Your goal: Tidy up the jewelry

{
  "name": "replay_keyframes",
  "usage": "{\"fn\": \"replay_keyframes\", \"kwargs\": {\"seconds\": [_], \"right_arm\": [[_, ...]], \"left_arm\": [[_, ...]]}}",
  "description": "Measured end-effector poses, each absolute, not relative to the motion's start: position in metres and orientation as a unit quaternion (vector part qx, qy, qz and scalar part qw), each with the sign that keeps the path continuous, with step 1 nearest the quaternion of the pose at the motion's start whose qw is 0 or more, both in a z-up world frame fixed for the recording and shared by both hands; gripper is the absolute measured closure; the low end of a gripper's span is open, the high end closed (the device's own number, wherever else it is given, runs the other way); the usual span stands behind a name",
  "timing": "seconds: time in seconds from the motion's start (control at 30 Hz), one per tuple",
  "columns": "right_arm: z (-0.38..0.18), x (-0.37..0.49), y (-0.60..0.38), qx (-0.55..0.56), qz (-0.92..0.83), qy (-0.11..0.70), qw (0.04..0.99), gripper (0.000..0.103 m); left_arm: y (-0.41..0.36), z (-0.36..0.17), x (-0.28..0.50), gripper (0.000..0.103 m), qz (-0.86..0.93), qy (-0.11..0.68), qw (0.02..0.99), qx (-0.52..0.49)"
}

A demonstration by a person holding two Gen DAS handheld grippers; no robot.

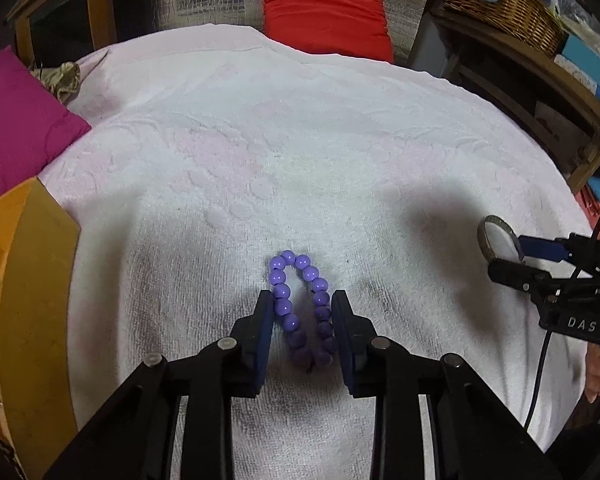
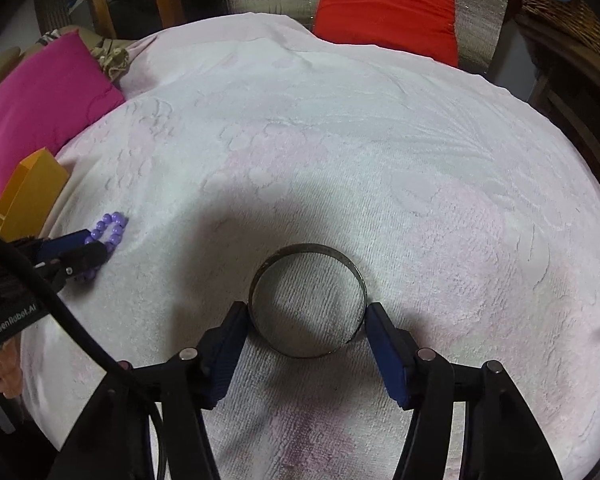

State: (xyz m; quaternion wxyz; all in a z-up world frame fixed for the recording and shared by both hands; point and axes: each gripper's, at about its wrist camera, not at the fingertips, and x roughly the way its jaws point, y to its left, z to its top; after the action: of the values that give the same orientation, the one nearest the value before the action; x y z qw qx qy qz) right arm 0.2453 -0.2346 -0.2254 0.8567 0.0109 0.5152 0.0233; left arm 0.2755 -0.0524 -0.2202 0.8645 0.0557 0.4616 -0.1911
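Note:
A purple bead bracelet (image 1: 300, 308) lies on the white towel (image 1: 300, 140), squeezed into a narrow loop between the pads of my left gripper (image 1: 302, 300), which is shut on it. It also shows in the right wrist view (image 2: 108, 232) at the far left. A dark metal bangle (image 2: 308, 300) lies flat on the towel between the pads of my right gripper (image 2: 306, 312), whose pads touch its two sides. The bangle also shows in the left wrist view (image 1: 496, 236), at the right gripper's tips.
An orange box (image 1: 24, 280) stands at the towel's left edge. A magenta cushion (image 1: 16, 128) lies at the far left and a red cushion (image 1: 324, 12) at the back. A wicker basket (image 1: 500, 4) sits on a wooden shelf at the right.

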Motion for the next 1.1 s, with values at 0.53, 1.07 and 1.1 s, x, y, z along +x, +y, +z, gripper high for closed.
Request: {"fn": "replay_keyframes", "kwargs": {"seconds": [0.53, 1.07, 1.1], "right_arm": [[-0.227, 0.255, -0.224, 0.017, 0.009, 0.519, 0.854, 0.04], [-0.228, 0.255, -0.224, 0.011, 0.014, 0.518, 0.855, 0.039], [-0.228, 0.254, -0.225, 0.011, 0.014, 0.518, 0.855, 0.039]], "left_arm": [[-0.05, -0.21, 0.268, 0.077, -0.169, 0.437, 0.879, 0.093], [-0.054, -0.221, 0.273, 0.077, -0.165, 0.459, 0.867, 0.1], [-0.055, -0.221, 0.273, 0.076, -0.164, 0.459, 0.867, 0.101]]}}
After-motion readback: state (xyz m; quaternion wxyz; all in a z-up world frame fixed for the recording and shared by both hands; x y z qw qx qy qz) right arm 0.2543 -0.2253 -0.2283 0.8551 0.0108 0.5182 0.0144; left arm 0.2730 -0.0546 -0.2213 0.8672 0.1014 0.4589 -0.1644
